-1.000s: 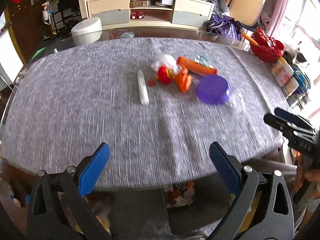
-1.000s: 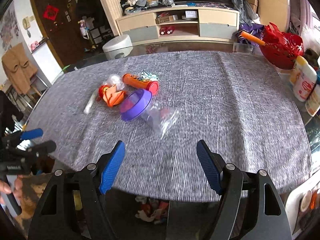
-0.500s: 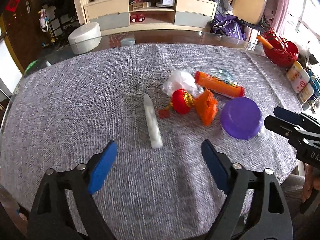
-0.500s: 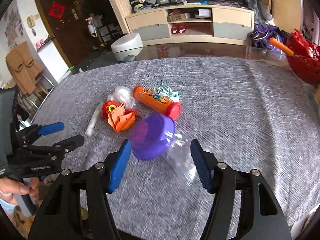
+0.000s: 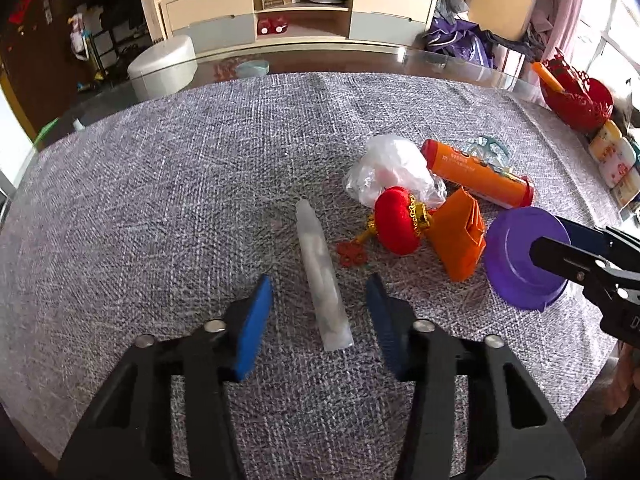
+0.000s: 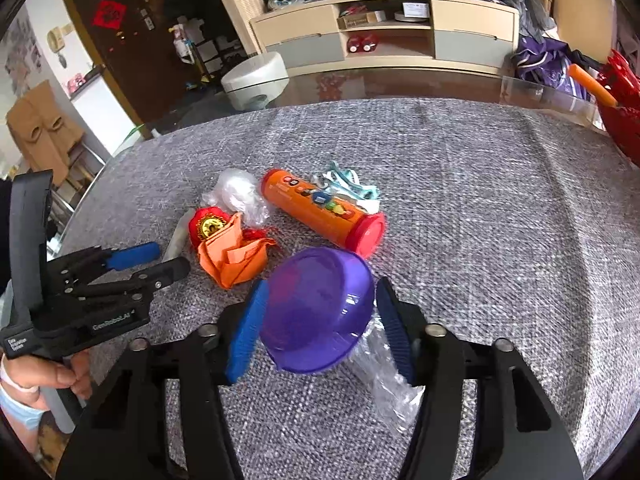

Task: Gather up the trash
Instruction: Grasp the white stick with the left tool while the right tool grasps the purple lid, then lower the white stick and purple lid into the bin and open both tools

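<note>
Down at the lower middle of the left wrist view, the left gripper [image 5: 318, 312] has been closing, its jaws straddling a pale tube [image 5: 322, 280] without touching. Only the right wrist view shows the right gripper [image 6: 320, 320] narrowing around a purple bowl [image 6: 316, 316], with crinkled clear plastic [image 6: 390, 380] under it; whether they touch it is unclear.

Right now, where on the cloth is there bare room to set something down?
Bare: the cloth's far strip toward the glass edge, and everything right of the orange tube. Crowded: the cluster from the white stick to the purple bowl.
</note>
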